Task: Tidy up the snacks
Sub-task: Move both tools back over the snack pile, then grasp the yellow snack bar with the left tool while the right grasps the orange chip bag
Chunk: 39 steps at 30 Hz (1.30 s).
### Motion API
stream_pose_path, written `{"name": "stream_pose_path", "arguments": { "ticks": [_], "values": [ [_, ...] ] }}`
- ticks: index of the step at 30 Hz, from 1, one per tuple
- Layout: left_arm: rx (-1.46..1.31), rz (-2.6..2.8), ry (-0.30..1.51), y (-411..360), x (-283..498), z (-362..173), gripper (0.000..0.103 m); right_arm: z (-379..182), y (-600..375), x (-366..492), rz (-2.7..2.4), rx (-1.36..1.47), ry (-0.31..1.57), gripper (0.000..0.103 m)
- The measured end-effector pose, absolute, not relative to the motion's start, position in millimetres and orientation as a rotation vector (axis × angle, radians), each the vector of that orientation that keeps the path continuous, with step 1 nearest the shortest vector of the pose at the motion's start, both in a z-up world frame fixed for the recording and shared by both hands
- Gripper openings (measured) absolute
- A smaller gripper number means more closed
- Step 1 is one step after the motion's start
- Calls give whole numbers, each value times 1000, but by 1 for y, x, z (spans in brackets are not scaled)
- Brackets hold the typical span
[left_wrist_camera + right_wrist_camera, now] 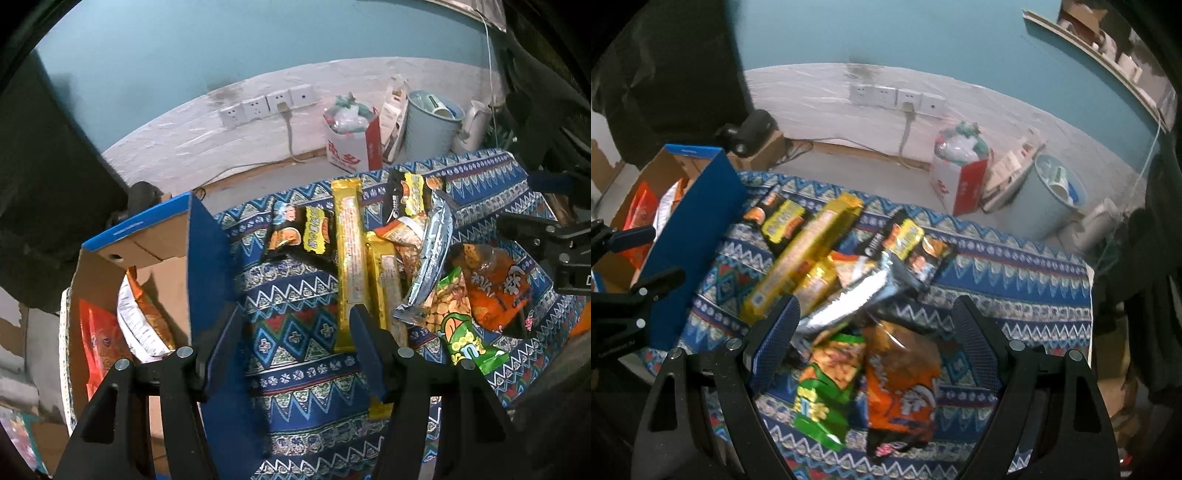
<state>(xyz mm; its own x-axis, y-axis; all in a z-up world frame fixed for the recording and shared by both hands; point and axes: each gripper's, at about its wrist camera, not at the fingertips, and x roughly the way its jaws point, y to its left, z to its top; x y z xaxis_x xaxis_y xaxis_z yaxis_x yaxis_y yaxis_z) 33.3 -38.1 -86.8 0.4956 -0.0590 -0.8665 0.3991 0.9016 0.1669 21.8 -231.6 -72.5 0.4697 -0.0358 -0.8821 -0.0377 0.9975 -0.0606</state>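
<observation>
A pile of snack packets lies on the blue patterned cloth [295,369]: a long gold bar [349,258], black-and-yellow packets [299,236], a silver packet [432,258], a green packet [827,384] and an orange packet [901,384]. At the left stands a cardboard box [110,236] with a blue flap; red and orange packets lie inside it. My left gripper [291,321] is open over bare cloth between the flap and the gold bar, holding nothing. Open too, my right gripper [875,314] hangs above the green and orange packets with its pads clear of them.
Beyond the table's far edge, on the floor by the wall, stand a red-and-white bag [351,147], a pale bin [428,129] and a white kettle [474,122]. Wall sockets [266,105] carry a plugged cable. A black device [750,133] sits behind the box.
</observation>
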Motion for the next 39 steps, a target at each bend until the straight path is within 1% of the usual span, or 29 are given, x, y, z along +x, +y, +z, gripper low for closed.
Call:
{"name": "stream_pose_path", "arguments": {
  "ticks": [9, 25, 36, 37, 39],
  "values": [
    [388, -287, 1080, -52, 45, -107, 62, -109, -256, 17, -34, -61, 1173, 84],
    [410, -294, 1166, -62, 61, -140, 63, -191, -276, 8, -44, -27, 1409, 84],
    [376, -305, 1217, -79, 84, -157, 64, -227, -268, 6, 16, -43, 1473, 83],
    [374, -305, 1218, -81, 86, -158, 64, -228, -268, 6, 25, -40, 1475, 81],
    [373, -306, 1216, -85, 91, -159, 64, -232, -268, 6, 51, -20, 1475, 61]
  ]
}}
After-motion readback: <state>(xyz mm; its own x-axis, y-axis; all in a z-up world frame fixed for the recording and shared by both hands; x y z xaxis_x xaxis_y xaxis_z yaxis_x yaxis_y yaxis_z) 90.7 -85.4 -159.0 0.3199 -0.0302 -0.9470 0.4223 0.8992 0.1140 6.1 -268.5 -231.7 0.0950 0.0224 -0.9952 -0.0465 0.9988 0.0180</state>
